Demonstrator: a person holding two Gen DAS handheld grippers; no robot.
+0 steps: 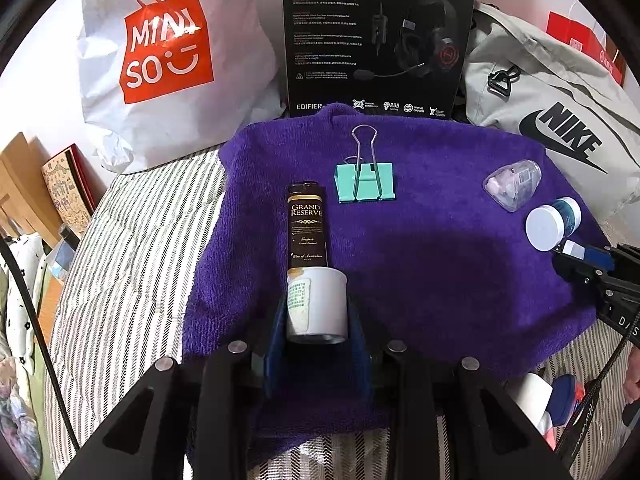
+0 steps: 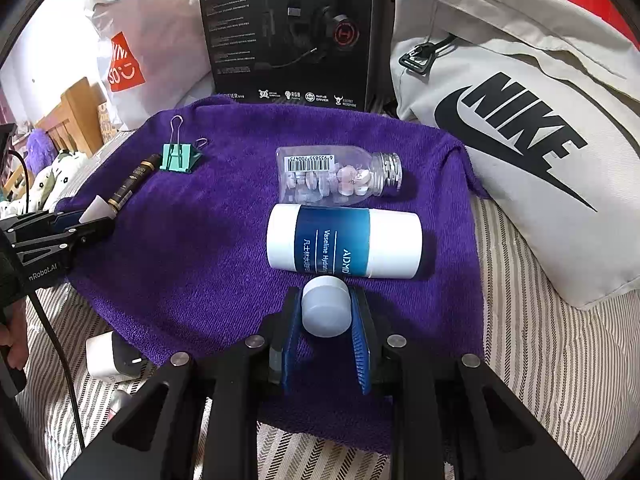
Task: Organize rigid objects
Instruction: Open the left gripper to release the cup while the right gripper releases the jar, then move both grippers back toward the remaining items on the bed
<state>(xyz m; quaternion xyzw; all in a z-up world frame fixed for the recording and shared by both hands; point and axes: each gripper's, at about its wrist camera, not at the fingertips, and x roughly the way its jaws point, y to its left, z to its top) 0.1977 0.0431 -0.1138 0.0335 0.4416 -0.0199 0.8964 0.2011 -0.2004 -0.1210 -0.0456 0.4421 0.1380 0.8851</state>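
Striped bedding (image 1: 132, 248) covers the bed, and a purple towel (image 1: 420, 264) is spread over it as the working patch. Behind the towel stand a white shopping bag (image 1: 168, 48), a black headset box (image 1: 380, 36) and a grey sports bag (image 2: 520, 128).

On the towel, toward its far edge, lies a mint binder clip (image 1: 365, 181) with its wire handles pointing at the box. Just beside the clip, on the shopping-bag side, a dark tube (image 1: 306, 228) lies flat; its white cap end (image 1: 318, 304) sits between the pads of the left gripper (image 1: 316, 312), which is clamped on it.

On the towel's sports-bag side a clear plastic bottle (image 2: 340, 176) lies on its side with a silver screw cap; it holds pale pink and white tablets that fill only part of it. Touching it, on the side nearer the camera, a white and blue tube (image 2: 344, 242) lies parallel to the bottle. The right gripper (image 2: 326, 312) is closed on a small white cap-shaped piece (image 2: 326, 308), which rests just in front of that tube on the towel.

Off the towel, on the bedding at its near corner, sits a white and black plug-like item (image 2: 110, 356).
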